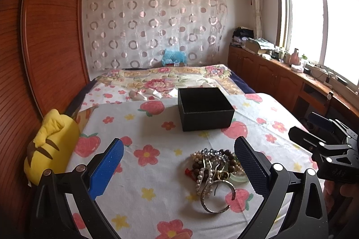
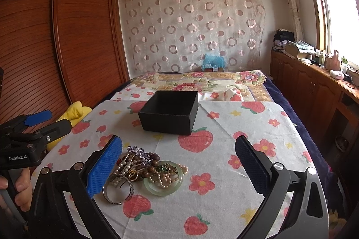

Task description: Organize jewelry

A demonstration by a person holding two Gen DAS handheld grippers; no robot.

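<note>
A tangled pile of jewelry (image 1: 214, 168) lies on the flowered cloth: pearl strands, brown beads, a silver bangle (image 1: 216, 198) and a green jade bangle (image 2: 162, 186). An open, empty black box (image 1: 205, 108) stands behind it; it also shows in the right wrist view (image 2: 169, 112). My left gripper (image 1: 179, 162) is open and empty, with the pile just inside its right finger. My right gripper (image 2: 179, 162) is open and empty, with the pile (image 2: 143, 168) by its left finger. Each gripper shows at the edge of the other's view.
A yellow plush toy (image 1: 50, 147) lies at the cloth's left edge beside a wooden wardrobe (image 1: 44, 36). A floral bedspread (image 1: 161, 79) lies behind the box. Wooden cabinets (image 1: 280, 79) with clutter run along the right under the window.
</note>
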